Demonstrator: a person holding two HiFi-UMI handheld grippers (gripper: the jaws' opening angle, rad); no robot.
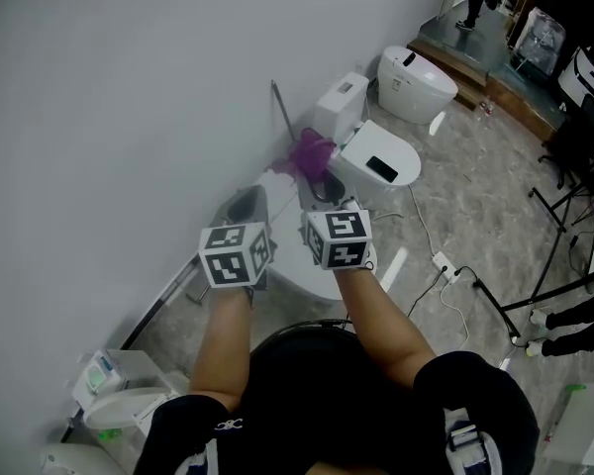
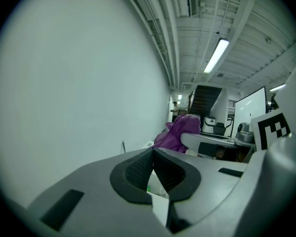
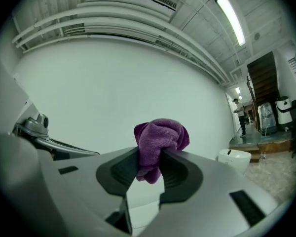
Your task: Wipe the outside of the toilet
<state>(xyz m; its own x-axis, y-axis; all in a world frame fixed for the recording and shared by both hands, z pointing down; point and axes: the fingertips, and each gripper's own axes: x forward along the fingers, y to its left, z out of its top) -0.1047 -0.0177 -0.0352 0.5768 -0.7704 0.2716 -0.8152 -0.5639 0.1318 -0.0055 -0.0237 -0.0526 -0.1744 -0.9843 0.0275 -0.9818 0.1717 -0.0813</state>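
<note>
- The right tongs are clamped on a bunched purple cloth. Most of the wad sticks out past the tips and only a narrow fold sits between the pads.
- The left tongs are closed, tip against tip, with nothing between them.
- In the head view both are held out side by side over a white toilet just below them. The cloth hangs near the next toilet along the wall. In the right gripper view the cloth shows only against the wall, so it seems to be touching no porcelain.
- The pictures do not settle which toilet is meant, or whether its outside has been wiped.
- Slipping: the hold is on a thin fold, so pressing hard or dragging across a curved side could pull the cloth free.
- Scraping: if the wad shifts or flattens, the hard tips could rub the glazed surface instead.
- Missed patches: a tight ball touches little at a time, so the curves and the back by the wall are easily skipped.
- A power strip and its cables lie on the floor to the right and could catch a foot.
</note>
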